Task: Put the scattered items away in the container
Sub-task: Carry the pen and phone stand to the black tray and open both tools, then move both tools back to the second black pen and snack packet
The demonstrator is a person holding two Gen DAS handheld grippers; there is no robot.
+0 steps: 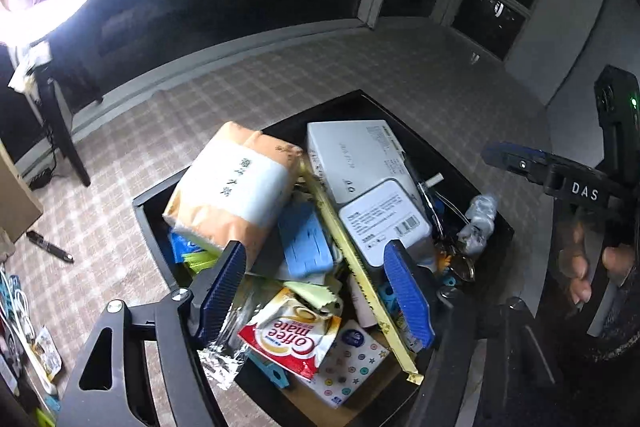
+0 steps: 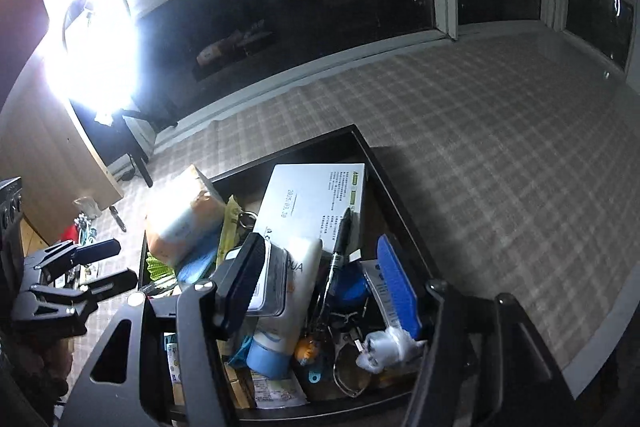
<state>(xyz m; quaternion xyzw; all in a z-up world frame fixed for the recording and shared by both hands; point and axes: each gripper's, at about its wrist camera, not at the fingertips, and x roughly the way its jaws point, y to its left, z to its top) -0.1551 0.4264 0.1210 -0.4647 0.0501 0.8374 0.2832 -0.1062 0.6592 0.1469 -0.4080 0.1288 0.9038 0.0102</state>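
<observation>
While poised above the black container (image 1: 505,227) on the plaid cloth (image 1: 280,75) | left gripper (image 1: 316,291) jaws apart, gripping nothing | right gripper (image 2: 320,287) jaws apart, gripping nothing | tissue pack (image 1: 236,187), white box (image 1: 356,151), Coffee mate sachet (image 1: 292,339) heaped inside container | pen (image 1: 50,247) outside, on cloth

My lamp (image 2: 92,43) is glaring so hard its shape is washing out, and the tissue pack (image 2: 180,223) beside it is bleaching, its print unreadable.
</observation>
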